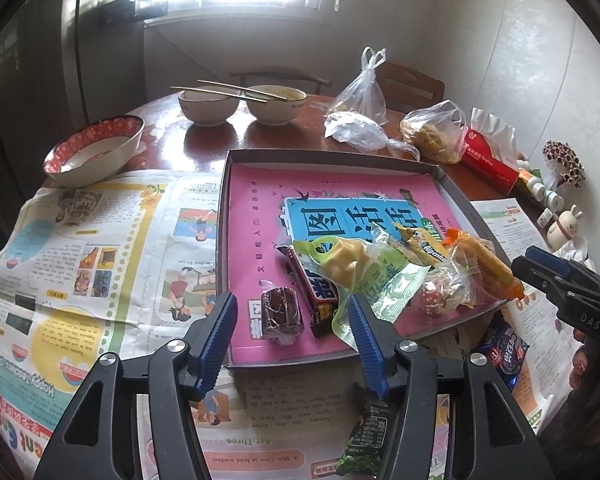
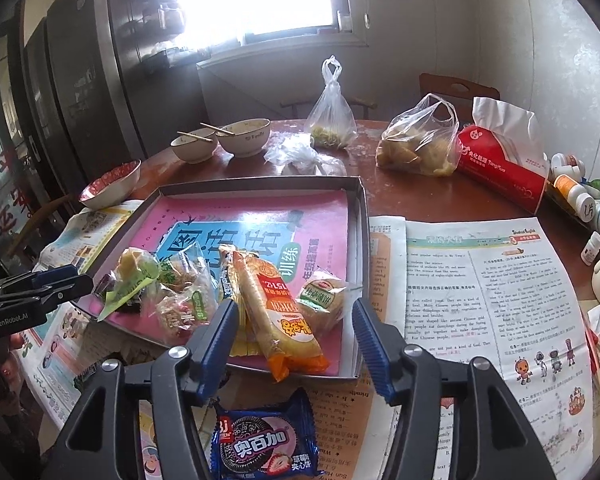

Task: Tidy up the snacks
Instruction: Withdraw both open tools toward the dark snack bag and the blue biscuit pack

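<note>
Presently both tongs stand open and empty: left tongs and right tongs at the near edge of the tray, which holds piled snacks; cookie packet lies on newspaper.

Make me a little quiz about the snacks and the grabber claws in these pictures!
1. True or false: the blue cookie packet lies inside the tray.
2. What rests across the two white bowls?
3. Is the right gripper A) open, or B) shut on the orange snack packet?

Key:
1. False; it lies on the newspaper, outside the tray.
2. Chopsticks.
3. A.
</note>
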